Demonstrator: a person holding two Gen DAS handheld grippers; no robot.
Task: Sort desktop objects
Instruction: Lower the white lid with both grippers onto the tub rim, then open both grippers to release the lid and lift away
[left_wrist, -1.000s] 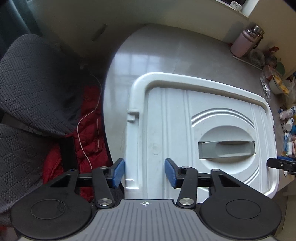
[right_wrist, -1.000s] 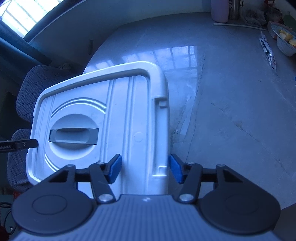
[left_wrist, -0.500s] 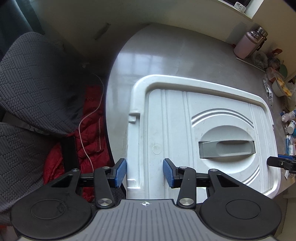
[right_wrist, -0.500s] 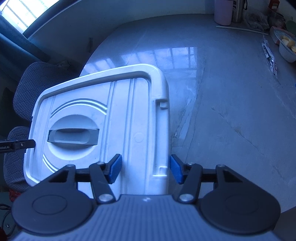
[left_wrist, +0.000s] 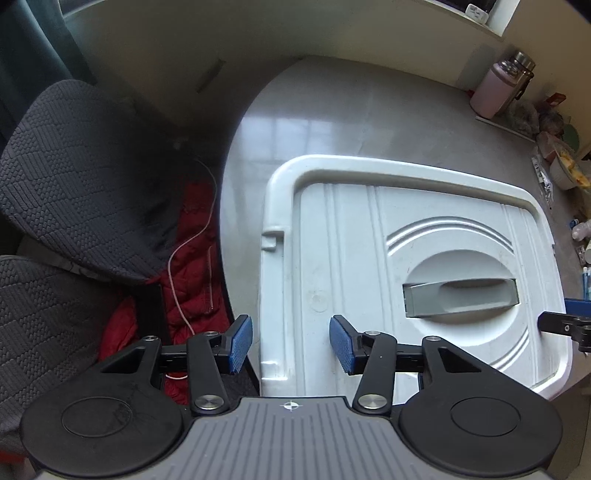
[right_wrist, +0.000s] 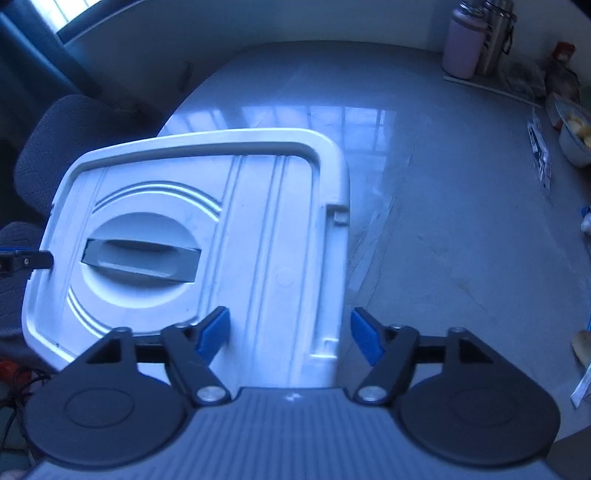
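Observation:
A large white plastic box lid (left_wrist: 347, 258) with a grey recessed handle (left_wrist: 460, 297) fills the middle of both views, over the grey table. It also shows in the right wrist view (right_wrist: 258, 236), with its handle (right_wrist: 140, 260). My left gripper (left_wrist: 291, 345) is open, its blue pads straddling the lid's left rim. My right gripper (right_wrist: 290, 334) is open, its pads straddling the lid's right rim. Each gripper's tip shows at the edge of the other view. I cannot tell whether the pads touch the lid.
A grey marble table (right_wrist: 461, 229) extends to the right. A pink flask (left_wrist: 493, 90) and a steel flask stand at the back. A bowl (right_wrist: 574, 136), packets and small bottles lie along the right edge. A dark chair (left_wrist: 74, 177) with red clothing (left_wrist: 195, 258) is to the left.
Both views have risen and drawn back a little from the lid, which looks smaller and tilted. Both grippers stay open around its rims.

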